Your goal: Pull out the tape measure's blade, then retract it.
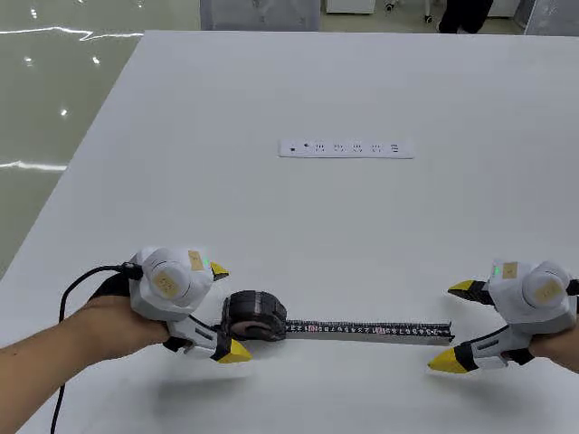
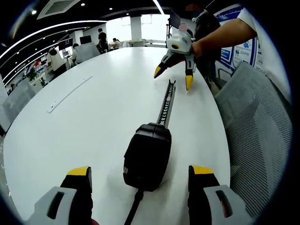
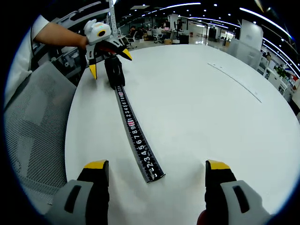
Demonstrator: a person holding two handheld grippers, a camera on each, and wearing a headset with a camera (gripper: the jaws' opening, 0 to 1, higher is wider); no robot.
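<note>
Our left gripper [image 1: 226,312] gapes around the tape measure [image 1: 254,316], gripping nothing. Our right gripper [image 1: 453,325] gapes empty at the blade [image 1: 371,328] tip.

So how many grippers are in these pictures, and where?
2. The left gripper stands open around the tape measure's case; the right gripper stands open at the blade's free end.

The strap [image 2: 136,206] of the tape measure [image 2: 147,152] runs off the lower edge between the jaws of the left gripper [image 2: 140,170]. Farther ahead, numbers on the blade [image 2: 166,105] are too small to read.
</note>
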